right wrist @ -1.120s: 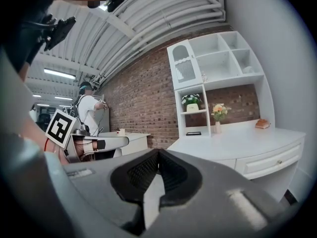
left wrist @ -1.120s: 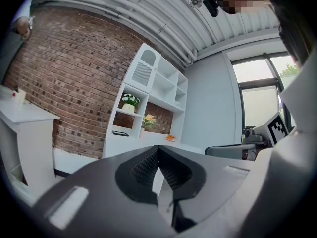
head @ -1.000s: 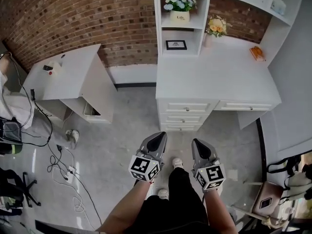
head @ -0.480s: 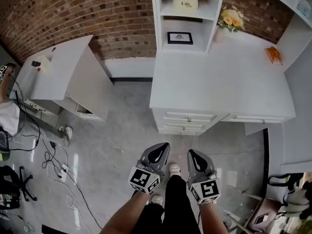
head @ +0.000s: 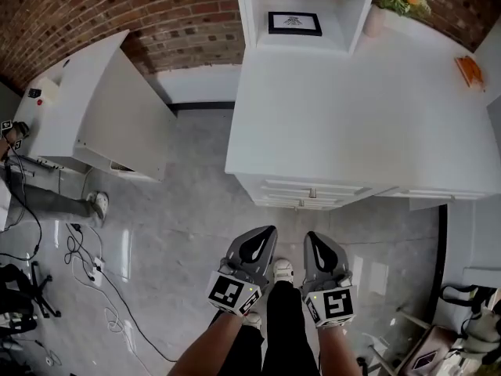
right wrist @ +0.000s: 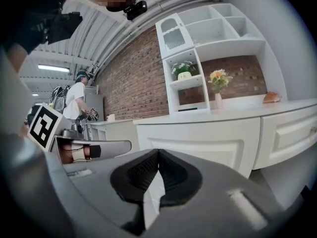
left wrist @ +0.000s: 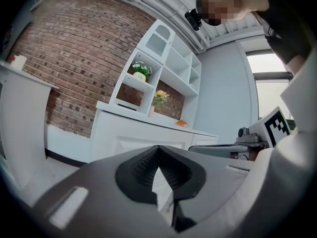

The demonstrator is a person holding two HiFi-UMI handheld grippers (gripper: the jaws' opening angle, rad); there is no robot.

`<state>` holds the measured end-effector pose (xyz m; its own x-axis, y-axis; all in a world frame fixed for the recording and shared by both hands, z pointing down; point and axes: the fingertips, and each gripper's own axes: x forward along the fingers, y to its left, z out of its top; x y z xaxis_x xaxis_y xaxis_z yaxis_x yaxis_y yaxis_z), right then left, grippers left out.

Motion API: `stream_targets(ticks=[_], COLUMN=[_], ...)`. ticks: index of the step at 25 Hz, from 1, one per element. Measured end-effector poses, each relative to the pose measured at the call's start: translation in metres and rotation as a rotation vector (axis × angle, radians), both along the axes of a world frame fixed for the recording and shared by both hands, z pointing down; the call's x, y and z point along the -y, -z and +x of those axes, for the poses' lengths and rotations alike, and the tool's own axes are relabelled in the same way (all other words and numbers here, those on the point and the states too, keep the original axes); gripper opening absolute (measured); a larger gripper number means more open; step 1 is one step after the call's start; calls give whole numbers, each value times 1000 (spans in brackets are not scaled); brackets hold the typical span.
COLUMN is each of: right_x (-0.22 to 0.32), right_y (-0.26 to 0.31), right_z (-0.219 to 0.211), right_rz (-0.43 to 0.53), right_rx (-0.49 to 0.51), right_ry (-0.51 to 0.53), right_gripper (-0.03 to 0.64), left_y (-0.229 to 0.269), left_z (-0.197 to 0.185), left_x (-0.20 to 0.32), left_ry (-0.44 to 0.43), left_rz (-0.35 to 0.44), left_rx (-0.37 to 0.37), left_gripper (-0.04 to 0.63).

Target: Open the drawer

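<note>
Okay so, drawer (head: 313, 188): sitting fully closed under the front edge of the white tabletop (head: 352, 92), small knob facing the person.
left hand-held gripper (head: 268, 230): jaws pressing together on nothing, hovering over the floor (head: 180, 210), well apart from the drawer.
right hand-held gripper (head: 310, 236): same deal, jaws pinching together and holding nothing, pointing toward the drawer, just beside the left one.

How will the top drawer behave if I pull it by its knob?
The knob looks small and rounded, so a grip on it may slip. The drawer has a shallow, stiff white front, so it should slide straight out rather than flex. It is probably light for its size, though its contents are hidden.
</note>
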<state>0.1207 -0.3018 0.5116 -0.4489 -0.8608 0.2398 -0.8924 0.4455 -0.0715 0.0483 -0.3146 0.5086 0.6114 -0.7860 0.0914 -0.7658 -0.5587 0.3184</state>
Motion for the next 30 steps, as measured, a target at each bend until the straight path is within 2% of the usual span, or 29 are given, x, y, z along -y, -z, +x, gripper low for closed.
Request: stream_targets(ticks=[6,12,21,30], right_x=[29,59,89,103], right_y=[-35,-60,-82,-94], right_z=[14,22,26,23], right_rz=[-20,-40,-60,-95], right_rx=[-13,-12,-7,55], right_ry=[-26,-70,-148,-206], right_gripper=[3,48,110,120], left_y=[-31,-48,-68,-78], left_z=[20,33,25,13], left_x=[25,45,63,62], left_ry=[5,8,59,93], left_rz=[-11,-3,-20,-38], left_rx=[-12,-1,2,2], left_gripper=[2,3,3,2])
